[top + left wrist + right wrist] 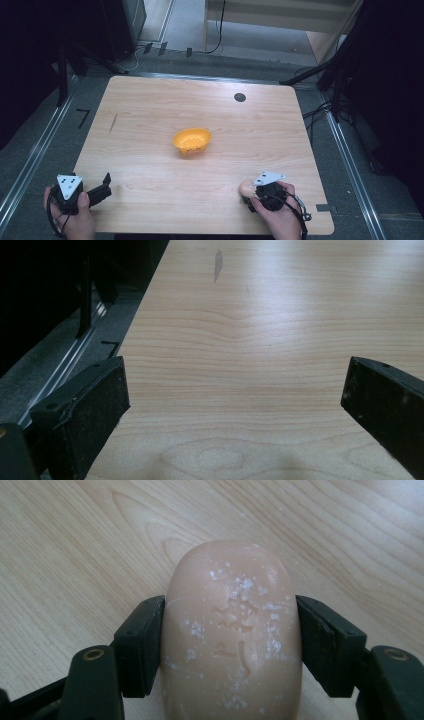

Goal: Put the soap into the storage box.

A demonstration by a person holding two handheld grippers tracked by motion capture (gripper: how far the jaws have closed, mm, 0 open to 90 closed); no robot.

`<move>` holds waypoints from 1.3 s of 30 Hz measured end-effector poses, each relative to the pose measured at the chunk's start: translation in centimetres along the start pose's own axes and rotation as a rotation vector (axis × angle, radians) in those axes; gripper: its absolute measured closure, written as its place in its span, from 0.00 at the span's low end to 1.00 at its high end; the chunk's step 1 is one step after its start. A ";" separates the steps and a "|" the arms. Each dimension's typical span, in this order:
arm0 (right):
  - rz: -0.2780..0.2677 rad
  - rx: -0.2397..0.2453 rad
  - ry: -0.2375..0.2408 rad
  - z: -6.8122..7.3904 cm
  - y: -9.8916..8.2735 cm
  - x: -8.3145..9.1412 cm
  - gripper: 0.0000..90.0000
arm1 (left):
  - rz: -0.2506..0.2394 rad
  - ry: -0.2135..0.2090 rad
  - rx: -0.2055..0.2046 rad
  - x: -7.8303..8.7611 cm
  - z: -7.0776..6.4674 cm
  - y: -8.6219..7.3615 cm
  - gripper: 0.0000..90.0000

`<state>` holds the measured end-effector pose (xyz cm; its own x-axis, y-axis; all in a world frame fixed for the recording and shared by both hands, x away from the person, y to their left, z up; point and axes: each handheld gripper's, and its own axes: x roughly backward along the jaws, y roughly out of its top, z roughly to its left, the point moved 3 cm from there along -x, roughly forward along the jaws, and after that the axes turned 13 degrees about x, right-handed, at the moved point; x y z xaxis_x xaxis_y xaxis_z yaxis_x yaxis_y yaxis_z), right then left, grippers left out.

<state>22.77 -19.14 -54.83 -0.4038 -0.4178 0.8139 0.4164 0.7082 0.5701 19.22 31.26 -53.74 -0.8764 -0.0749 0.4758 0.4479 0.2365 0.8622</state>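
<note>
A peach-coloured bar of soap [232, 630] with white flecks lies between the jaws of my right gripper [231, 630], which press on both its sides. In the high view that right gripper [248, 191] sits near the table's front right, with the soap [245, 187] showing at its left. An orange bowl [191, 140] stands in the middle of the wooden table [150, 110]. My left gripper [102, 187] rests at the front left corner with its jaws wide apart; in the left gripper view it [235, 390] holds nothing, with bare wood between the jaws.
A small black round disc [240, 97] lies near the table's far right. A dark streak [113, 122] marks the wood at the left. Metal rails [30, 160] run along the floor on both sides, and cables [320, 110] lie off the right edge.
</note>
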 end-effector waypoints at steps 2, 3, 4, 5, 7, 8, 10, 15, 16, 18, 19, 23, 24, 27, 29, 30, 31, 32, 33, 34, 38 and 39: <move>-0.004 0.013 0.006 -0.2 0.3 0.3 0.37 | 0.001 0.000 -0.001 0.0 0.0 0.0 0.00; -0.005 0.019 0.004 -0.3 0.4 0.3 0.37 | 0.002 -0.002 -0.001 0.0 0.0 0.0 0.00; -0.012 0.027 0.005 -0.4 0.5 0.4 0.37 | 0.001 -0.003 -0.001 0.0 0.0 0.0 0.00; -0.016 0.026 0.011 -0.5 0.6 0.5 0.37 | 0.001 -0.004 -0.001 0.0 0.0 0.0 0.00; -0.025 0.052 0.023 -0.8 0.9 0.6 0.37 | 0.001 -0.003 -0.001 0.0 0.0 0.0 0.00; -0.025 0.052 0.028 -0.8 1.0 0.7 0.37 | 0.002 -0.003 -0.001 0.0 0.0 0.0 0.00; -0.039 0.065 0.046 -1.0 1.2 0.7 0.37 | 0.002 -0.004 -0.002 0.0 0.0 0.0 0.00; -0.044 0.098 0.058 -1.4 1.8 0.7 0.37 | 0.002 -0.005 -0.002 0.0 0.0 0.0 0.00; -0.044 0.106 0.062 -1.5 2.0 0.7 0.37 | 0.001 -0.005 -0.002 0.0 0.0 0.0 0.00; -0.041 0.119 0.065 -1.6 2.2 0.7 0.37 | 0.002 -0.006 -0.003 0.0 0.0 0.0 0.00; -0.040 0.130 0.067 -1.8 2.5 0.7 0.37 | 0.002 -0.006 -0.003 0.0 0.0 0.0 0.00; -0.047 0.154 0.078 -2.2 3.2 0.7 0.37 | 0.003 -0.007 -0.004 0.0 0.0 0.0 0.00; -0.049 0.153 0.077 -2.3 3.4 0.8 0.37 | 0.004 -0.008 -0.004 0.0 0.0 0.0 0.00; -0.058 0.162 0.080 -2.7 4.1 0.8 0.37 | 0.001 -0.011 -0.003 0.0 0.0 0.0 0.00; -0.059 0.174 0.078 -2.9 4.6 0.7 0.37 | 0.001 -0.009 -0.004 0.0 0.0 0.0 0.00; -0.061 0.182 0.078 -3.0 4.8 0.7 0.37 | 0.001 -0.009 -0.005 0.0 0.0 0.0 0.00; -0.060 0.184 0.083 -3.0 5.0 0.7 0.37 | 0.004 -0.009 -0.006 0.0 0.0 0.0 0.00; -0.061 0.196 0.083 -3.2 5.2 0.7 0.37 | 0.003 -0.010 -0.006 0.0 0.0 0.0 0.00; -0.063 0.203 0.082 -3.3 5.4 0.7 0.37 | 0.004 -0.012 -0.006 0.0 0.0 0.0 0.00; -0.067 0.211 0.091 -3.4 5.7 0.7 0.37 | 0.004 -0.012 -0.005 0.0 0.0 0.0 0.00; -0.088 0.225 0.112 -3.8 6.5 0.7 0.37 | 0.005 -0.015 -0.008 0.0 0.0 0.0 0.00; -0.083 0.239 0.110 -3.9 6.7 0.6 0.37 | 0.005 -0.015 -0.008 0.0 0.0 0.0 0.00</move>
<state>28.52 -16.88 -50.04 -0.3321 -0.5299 0.7803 0.1767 0.7777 0.6033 19.23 31.24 -53.74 -0.8767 -0.0591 0.4773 0.4534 0.2294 0.8613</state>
